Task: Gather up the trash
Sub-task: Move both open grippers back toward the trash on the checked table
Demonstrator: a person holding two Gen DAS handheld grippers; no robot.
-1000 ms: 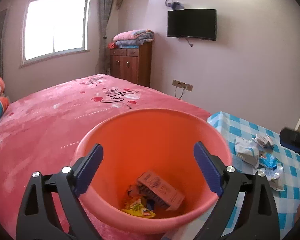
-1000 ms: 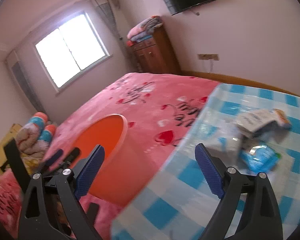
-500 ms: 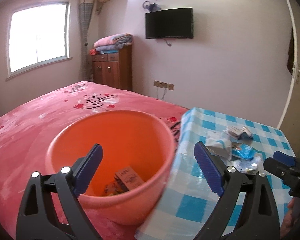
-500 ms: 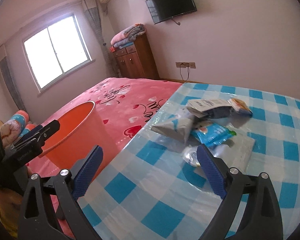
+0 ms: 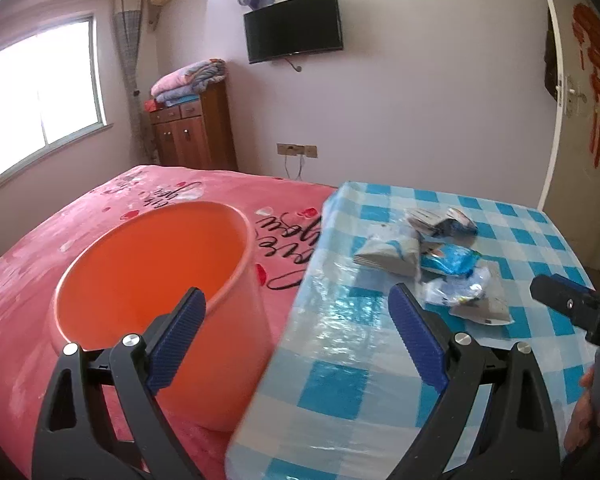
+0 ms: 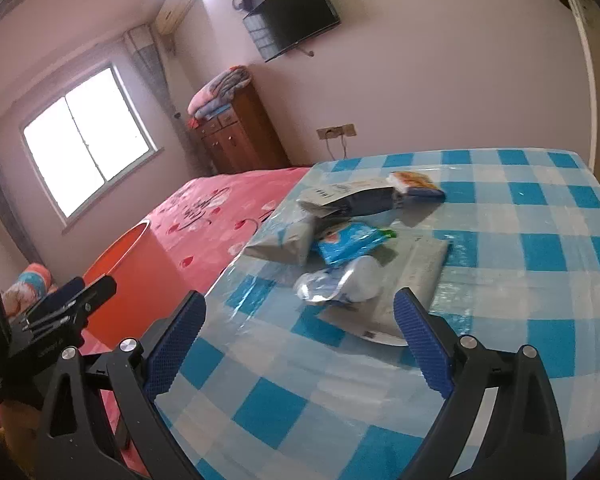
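An orange bucket [image 5: 152, 280] stands on the pink bed beside a table with a blue checked cloth [image 5: 340, 384]. A pile of trash [image 6: 340, 256] lies on the cloth: a clear crumpled wrapper [image 6: 340, 284], a blue packet [image 6: 352, 240], a grey pack [image 6: 284, 244], a dark box [image 6: 352, 198] and an orange packet [image 6: 416, 182]. My right gripper [image 6: 300, 300] is open just short of the clear wrapper, with nothing between its fingers. Open and holding nothing, my left gripper [image 5: 294, 296] hangs over the table's corner next to the bucket.
The pink bed [image 5: 140, 200] fills the left. A wooden cabinet [image 5: 196, 132] with folded blankets stands by the far wall under a TV [image 5: 294, 26]. A door frame [image 5: 556, 92] is at the right. A hand [image 5: 580, 420] shows at the left view's right edge.
Both views have swung right, from the bucket toward the table. The bucket has slid to the left in the left view. The trash pile has come closer to the right gripper.
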